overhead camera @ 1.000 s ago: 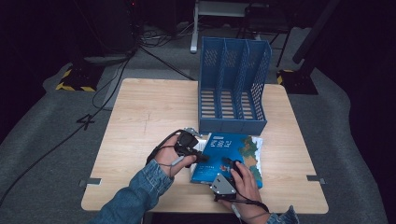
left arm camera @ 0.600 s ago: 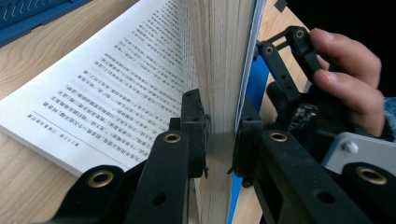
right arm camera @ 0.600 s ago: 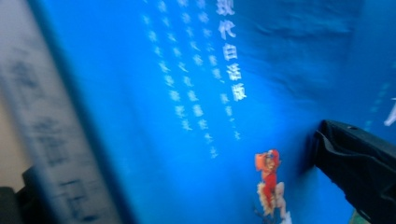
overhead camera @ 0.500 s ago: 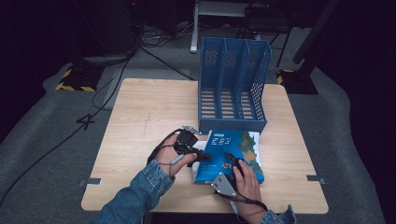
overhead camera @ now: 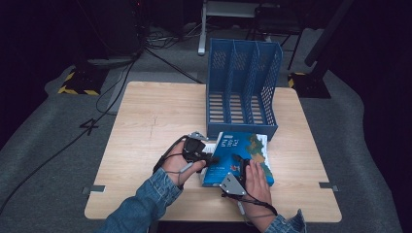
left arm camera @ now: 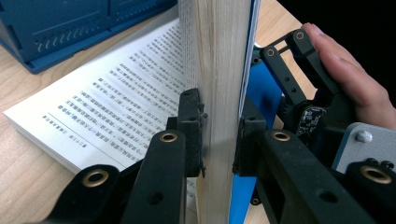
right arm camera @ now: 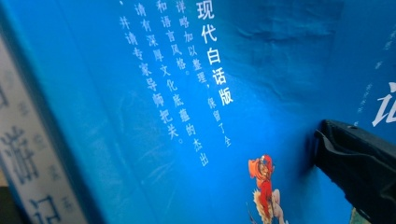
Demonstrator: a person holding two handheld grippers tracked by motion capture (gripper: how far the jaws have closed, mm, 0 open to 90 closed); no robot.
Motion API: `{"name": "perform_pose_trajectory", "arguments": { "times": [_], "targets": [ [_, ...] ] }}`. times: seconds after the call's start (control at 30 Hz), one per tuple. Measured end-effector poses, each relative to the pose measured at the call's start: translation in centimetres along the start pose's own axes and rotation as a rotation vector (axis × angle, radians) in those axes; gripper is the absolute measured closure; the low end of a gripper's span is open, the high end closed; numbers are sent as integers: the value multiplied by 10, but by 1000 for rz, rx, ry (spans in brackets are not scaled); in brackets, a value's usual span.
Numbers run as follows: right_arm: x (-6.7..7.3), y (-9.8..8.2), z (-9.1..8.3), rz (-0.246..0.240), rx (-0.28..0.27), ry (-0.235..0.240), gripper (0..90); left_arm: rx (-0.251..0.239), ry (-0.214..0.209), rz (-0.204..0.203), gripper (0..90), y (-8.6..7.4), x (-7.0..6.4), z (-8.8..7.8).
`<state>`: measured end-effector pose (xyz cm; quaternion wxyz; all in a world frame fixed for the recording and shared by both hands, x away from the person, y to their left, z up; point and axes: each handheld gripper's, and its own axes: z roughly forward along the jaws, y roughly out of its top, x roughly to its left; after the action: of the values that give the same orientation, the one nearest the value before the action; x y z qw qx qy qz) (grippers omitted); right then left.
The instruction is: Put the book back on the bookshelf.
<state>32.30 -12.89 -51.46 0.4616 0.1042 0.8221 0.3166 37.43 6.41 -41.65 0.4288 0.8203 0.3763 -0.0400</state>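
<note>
Item: book [overhead camera: 241, 154], blue cover with white print and a small orange figure. You have it on the table [overhead camera: 145, 121] near your edge, just in front of the blue file rack [overhead camera: 243, 87], which stands upright with three compartments. The book lies open: the lower pages rest flat on the wood, and a thick block of pages [left arm camera: 219, 84] with the front cover is raised on edge.

Item: left tool [overhead camera: 206, 158]. Your left tool is closed onto that raised block of pages from its left side; in the left gripper view both pads press the block's two faces, with the printed page [left arm camera: 107, 107] lying flat to one side.

Item: right tool [overhead camera: 239, 167]. You hold the right tool over the blue cover, your hand [overhead camera: 256, 182] resting at the book's near edge. In the right gripper view one black jaw meets the cover at the lower right; whether the jaws stand apart or together cannot be told.

Item: floor, grey carpet with cables, beyond the table.
</note>
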Motion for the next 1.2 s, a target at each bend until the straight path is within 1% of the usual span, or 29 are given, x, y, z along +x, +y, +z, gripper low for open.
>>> {"name": "perform_pose_trajectory", "arguments": {
  "times": [0.1, 0.2, 0.23, 0.27, 0.33, 0.4, 0.43, 0.5, 0.53, 0.57, 0.6, 0.63, 0.67, 0.7, 0.73, 0.77, 0.8, 0.83, 0.87, 0.9, 0.93, 0.97, 1.0, 1.03, 1.07, 1.1, 1.2],
  "targets": [
    [0, 0, 1, 6, 10, -6, 5, -12, 7, 5, 765, -1, 0, 1],
    [-1, 0, 2, 9, 14, 3, 9, -22, 11, 9, 755, -2, 2, 2],
    [-4, 1, 3, 23, 27, 23, 40, -39, 18, 8, 744, -3, 5, 5],
    [-4, 1, 3, 23, 27, 23, 40, -39, 18, 8, 735, -3, 5, 5],
    [-5, 1, 3, 19, 41, 29, 100, -59, 31, 7, 735, -4, 9, 8],
    [-6, 2, 3, -10, 75, 27, 164, -76, 24, -32, 735, -6, 16, 13],
    [-6, 3, 3, -10, 84, 27, 191, -73, 27, -46, 738, -7, 21, 15],
    [-6, 6, 2, -30, 106, 43, 252, -65, 43, -62, 737, -9, 27, 18],
    [-5, 7, 2, -49, 113, 44, 272, -67, 37, -81, 730, -10, 31, 20],
    [-4, 8, 2, -80, 120, 47, 294, -68, 30, -90, 725, -11, 33, 20],
    [-3, 9, 2, -91, 126, 45, 306, -67, 31, -96, 718, -11, 34, 21],
    [-3, 10, 2, -101, 130, 39, 320, -60, 39, -93, 701, -12, 36, 22],
    [-3, 10, 3, -117, 135, 45, 338, -55, 48, -89, 668, -13, 37, 23],
    [-2, 10, 3, -127, 138, 36, 353, -46, 56, -89, 621, -15, 41, 26],
    [-2, 10, 3, -146, 139, 37, 376, -52, 52, -103, 566, -16, 44, 27],
    [-3, 10, 4, -163, 145, 40, 392, -58, 38, -132, 535, -18, 51, 26],
    [-4, 10, 4, -169, 141, 43, 422, -66, 27, -153, 496, -20, 54, 26],
    [-3, 10, 4, -157, 137, 37, 447, -76, 10, -181, 475, -20, 58, 23],
    [-5, 12, 4, -155, 138, 42, 467, -82, 7, -183, 477, -21, 60, 21],
    [-8, 14, 3, -165, 142, 42, 521, -95, 44, -149, 475, -21, 64, 14],
    [-8, 14, 3, -165, 142, 42, 521, -95, 44, -149, 495, -21, 64, 14],
    [-9, 15, 3, -152, 150, 48, 564, -117, 77, -128, 495, -22, 66, 10],
    [-14, 16, 3, -137, 157, 77, 566, -129, 82, -141, 494, -22, 69, 4],
    [-17, 18, 3, -136, 160, 84, 569, -140, 81, -149, 493, -23, 72, -1],
    [-19, 19, 3, -122, 164, 96, 572, -152, 91, -166, 487, -25, 76, -5],
    [-21, 20, 3, -111, 167, 109, 573, -158, 102, -172, 484, -26, 79, -7],
    [-28, 22, 4, -80, 174, 145, 569, -162, 203, -166, 481, -35, 93, -17]
  ]
}}
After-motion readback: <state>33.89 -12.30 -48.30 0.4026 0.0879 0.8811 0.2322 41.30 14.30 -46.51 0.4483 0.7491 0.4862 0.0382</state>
